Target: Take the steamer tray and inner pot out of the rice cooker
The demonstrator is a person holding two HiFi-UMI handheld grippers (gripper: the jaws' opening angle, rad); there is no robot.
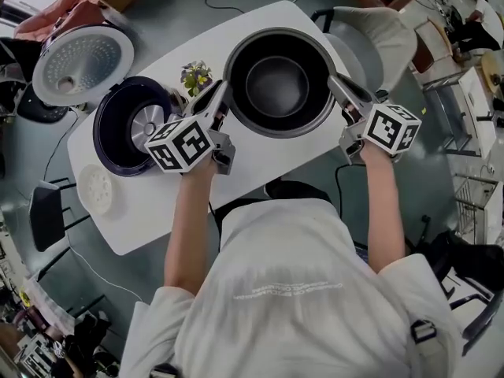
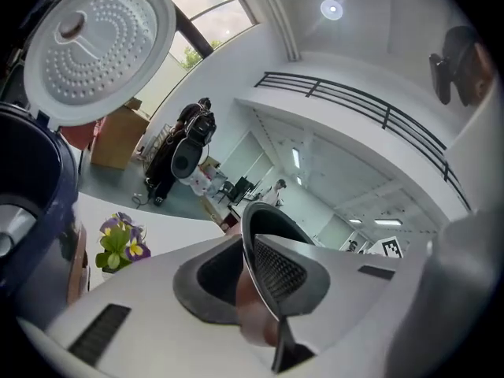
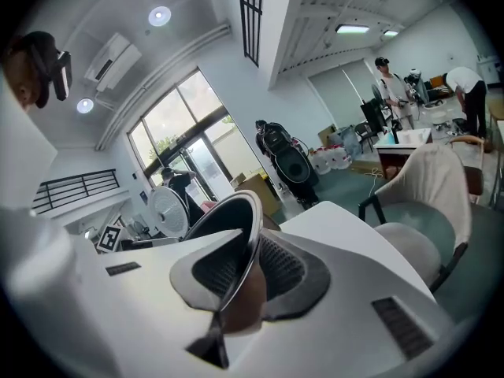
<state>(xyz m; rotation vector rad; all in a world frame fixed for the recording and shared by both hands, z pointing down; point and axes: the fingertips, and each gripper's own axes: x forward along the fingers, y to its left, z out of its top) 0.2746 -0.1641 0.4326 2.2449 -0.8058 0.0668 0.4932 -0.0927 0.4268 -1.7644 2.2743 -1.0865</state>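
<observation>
The dark metal inner pot (image 1: 279, 81) is out of the rice cooker and hangs over the white table (image 1: 260, 172), gripped by its rim on both sides. My left gripper (image 1: 218, 101) is shut on the left rim and my right gripper (image 1: 340, 89) on the right rim. In the left gripper view the thin pot rim (image 2: 250, 235) runs between the ribbed pads (image 2: 277, 270); in the right gripper view the pot rim (image 3: 253, 227) is pinched the same way. The open rice cooker (image 1: 130, 124) stands at left with its lid (image 1: 83, 65) raised. The round white steamer tray (image 1: 98, 189) lies near the table's left corner.
A small pot of purple and yellow flowers (image 1: 195, 75) stands between cooker and pot. A pale chair (image 1: 378, 34) is at the table's far right, a dark chair (image 1: 47, 215) at the left. Cables cross the floor. People stand by desks far off.
</observation>
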